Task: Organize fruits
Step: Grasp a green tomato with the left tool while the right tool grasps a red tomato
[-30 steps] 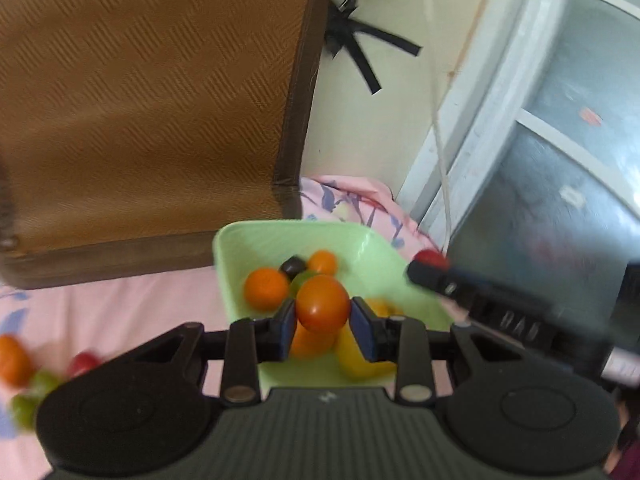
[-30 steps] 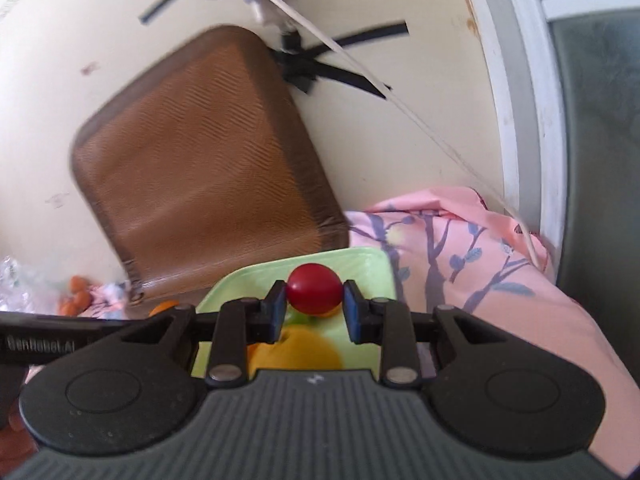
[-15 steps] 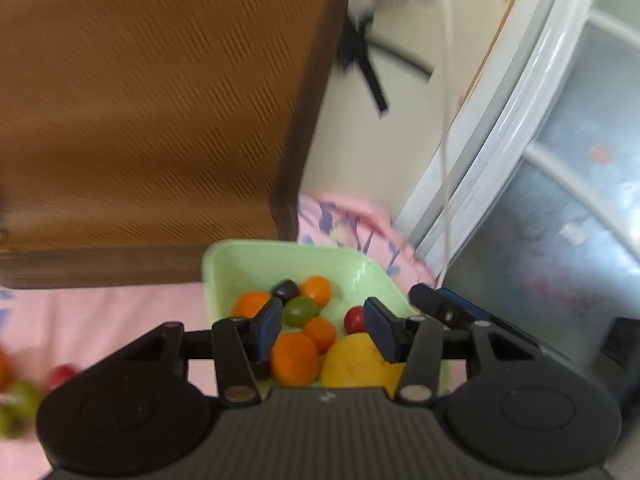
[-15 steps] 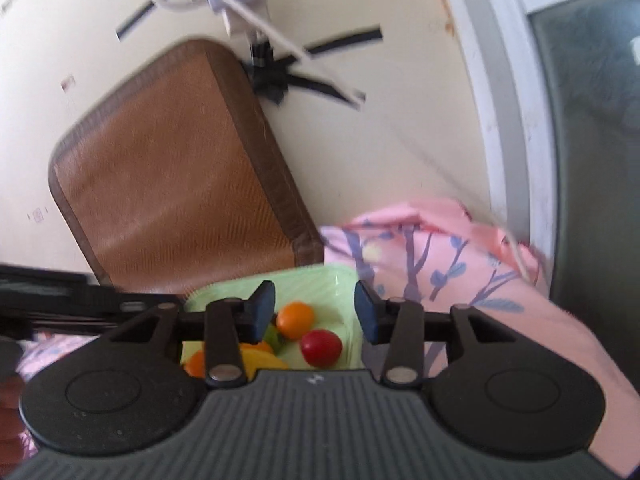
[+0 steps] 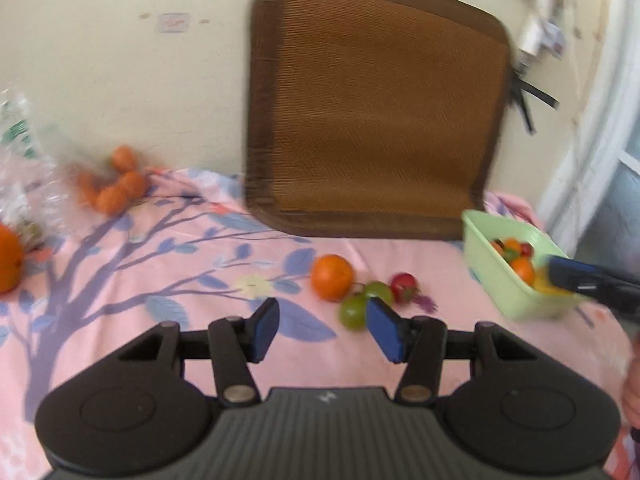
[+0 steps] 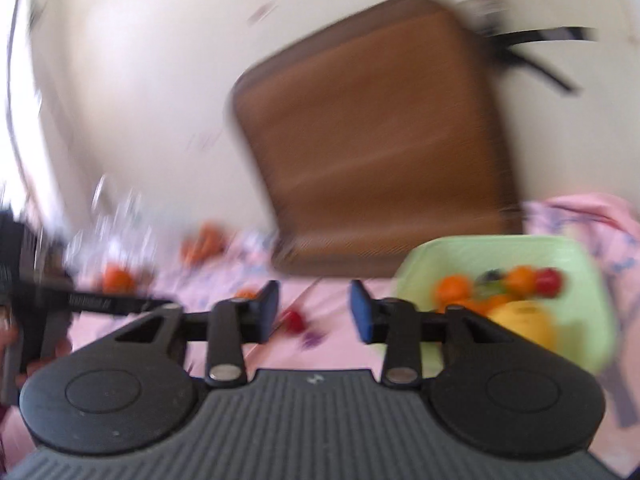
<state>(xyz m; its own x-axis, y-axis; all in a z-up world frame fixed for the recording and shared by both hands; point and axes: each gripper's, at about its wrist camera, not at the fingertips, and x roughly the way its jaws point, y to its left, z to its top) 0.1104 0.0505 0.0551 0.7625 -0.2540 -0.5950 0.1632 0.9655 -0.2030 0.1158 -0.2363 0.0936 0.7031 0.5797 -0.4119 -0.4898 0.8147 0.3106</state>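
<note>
Step in hand, as judged: transit toward the loose fruit for a further pick, both tools unloaded.

Left hand-held gripper [image 5: 322,330]: jaws spread, nothing between them. It faces the pink floral cloth [image 5: 168,264] on the surface. The nearest loose fruit lies at 1 o'clock from the jaws: an orange [image 5: 332,277], two green fruits [image 5: 365,303] touching each other, and a red fruit [image 5: 403,285] just beside them. One green fruit sits just beside the right fingertip. A further group of small oranges [image 5: 116,188] lies at 10 o'clock, near the wall.

Right hand-held gripper [image 6: 314,311]: jaws spread, empty. The view is heavily blurred. The green tray [image 6: 576,264] is at 2 o'clock and holds several orange, red and yellow fruits. A red fruit [image 6: 294,319] lies on the cloth just beyond the left fingertip.

Next move, as judged: centre one gripper over a single fruit, lower until the jaws straddle it, then close. The clustered fruits are close together; approach should isolate one piece to avoid nudging its neighbours.
</note>
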